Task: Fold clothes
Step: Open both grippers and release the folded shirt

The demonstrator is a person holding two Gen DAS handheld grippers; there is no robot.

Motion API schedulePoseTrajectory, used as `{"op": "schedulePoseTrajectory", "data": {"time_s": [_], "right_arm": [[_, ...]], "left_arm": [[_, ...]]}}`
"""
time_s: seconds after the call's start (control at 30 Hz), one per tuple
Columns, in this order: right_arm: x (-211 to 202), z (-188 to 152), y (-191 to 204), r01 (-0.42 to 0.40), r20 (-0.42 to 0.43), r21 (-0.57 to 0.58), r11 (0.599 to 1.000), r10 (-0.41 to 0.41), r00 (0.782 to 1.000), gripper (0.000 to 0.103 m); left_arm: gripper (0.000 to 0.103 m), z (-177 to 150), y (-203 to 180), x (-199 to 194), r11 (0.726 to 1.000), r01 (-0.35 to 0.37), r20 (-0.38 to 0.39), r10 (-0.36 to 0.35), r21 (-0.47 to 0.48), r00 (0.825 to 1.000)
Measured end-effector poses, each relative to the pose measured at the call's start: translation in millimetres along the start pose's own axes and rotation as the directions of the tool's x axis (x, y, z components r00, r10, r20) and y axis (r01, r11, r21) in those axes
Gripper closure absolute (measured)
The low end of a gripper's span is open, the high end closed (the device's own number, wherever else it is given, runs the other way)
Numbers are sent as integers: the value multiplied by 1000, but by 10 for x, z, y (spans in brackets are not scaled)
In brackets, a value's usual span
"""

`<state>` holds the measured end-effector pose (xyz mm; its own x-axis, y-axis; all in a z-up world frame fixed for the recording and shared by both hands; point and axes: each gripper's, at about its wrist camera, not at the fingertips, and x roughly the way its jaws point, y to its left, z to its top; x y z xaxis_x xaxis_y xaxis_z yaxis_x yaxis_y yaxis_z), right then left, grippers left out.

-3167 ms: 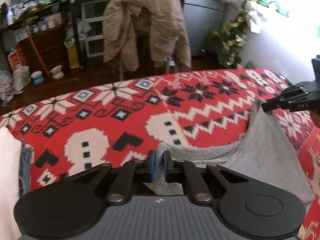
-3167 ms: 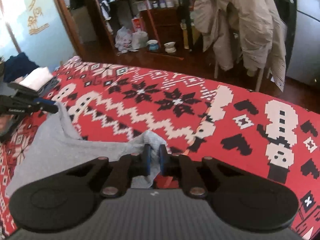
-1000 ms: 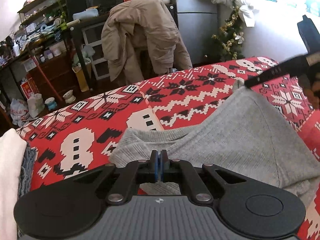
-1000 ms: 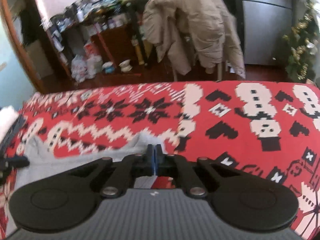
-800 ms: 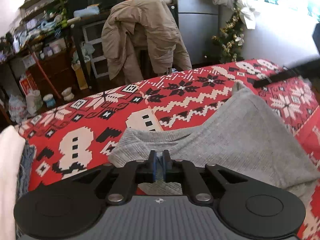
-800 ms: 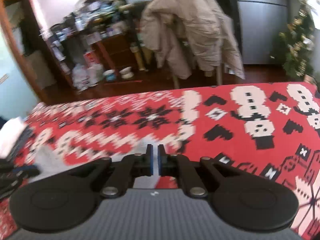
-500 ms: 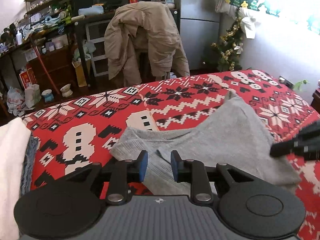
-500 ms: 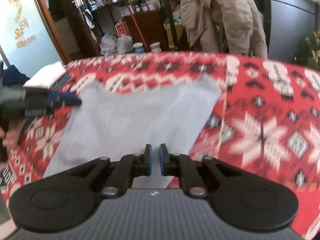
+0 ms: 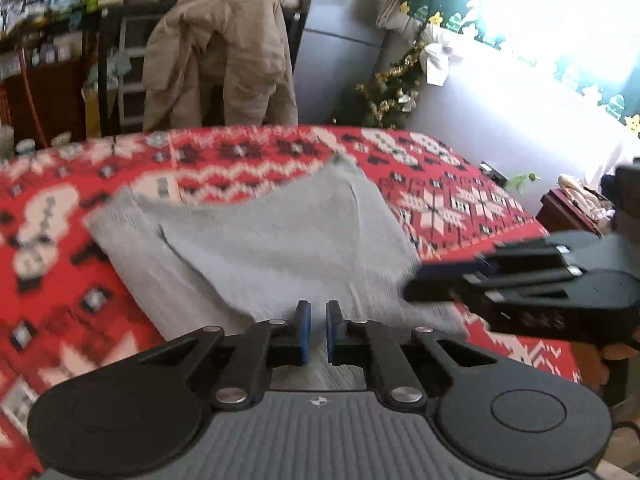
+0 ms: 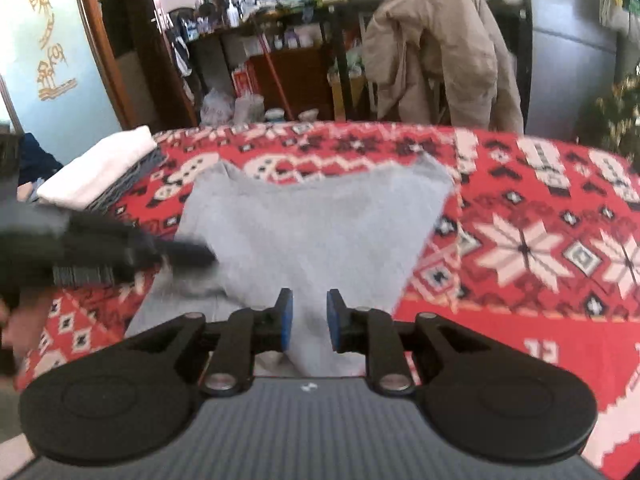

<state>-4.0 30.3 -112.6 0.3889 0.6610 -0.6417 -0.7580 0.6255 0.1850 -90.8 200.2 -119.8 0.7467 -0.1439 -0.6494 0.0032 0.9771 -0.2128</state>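
A grey knit garment (image 9: 276, 240) lies spread on the red patterned cover (image 9: 448, 200), ribbed collar edge at its far left. It also shows in the right wrist view (image 10: 316, 228). My left gripper (image 9: 316, 332) is open with a narrow gap over the garment's near edge and holds nothing. My right gripper (image 10: 309, 322) is open over the garment's near hem and holds nothing. The right gripper also shows at the right of the left wrist view (image 9: 416, 282), and the left gripper at the left of the right wrist view (image 10: 200, 258), blurred.
A folded white and grey stack (image 10: 100, 170) lies at the cover's far left. Behind the cover stand a chair with a beige coat (image 10: 436, 48), a grey fridge (image 9: 340, 48), cluttered shelves (image 10: 280, 36) and a small decorated tree (image 9: 392, 92).
Both grippers let go of the garment's far corners and opened. The garment dropped flat on the cover. Both grippers pulled back to its near edge and came closer together.
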Motion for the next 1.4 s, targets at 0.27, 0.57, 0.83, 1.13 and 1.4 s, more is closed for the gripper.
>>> {"op": "schedulePoseTrajectory", "data": {"time_s": [0.27,0.57,0.83,1.13,1.4], "right_arm": [[32,-304,200,47,-19,-66,997,-48,999,81],[-250,-504,332,54,-57,-103,993,-60,997,70],[-560,-467,429,86,-17,-68,994,-87,996,13],[-790,-274,473,169,-45,-56,984,-172,984,1],[-813,-162,441,306,-81,-79,949,-312,947,1]], "left_arm": [[95,-340,-102,-127,999,0,23,1,-50,1000],[95,-527,-268,-316,999,-27,22,28,-40,999],[60,-493,-347,-635,991,-128,59,129,-32,990],[28,-447,-341,-821,970,-231,7,232,-68,973],[21,-391,-391,-895,922,-385,-19,386,42,922]]}}
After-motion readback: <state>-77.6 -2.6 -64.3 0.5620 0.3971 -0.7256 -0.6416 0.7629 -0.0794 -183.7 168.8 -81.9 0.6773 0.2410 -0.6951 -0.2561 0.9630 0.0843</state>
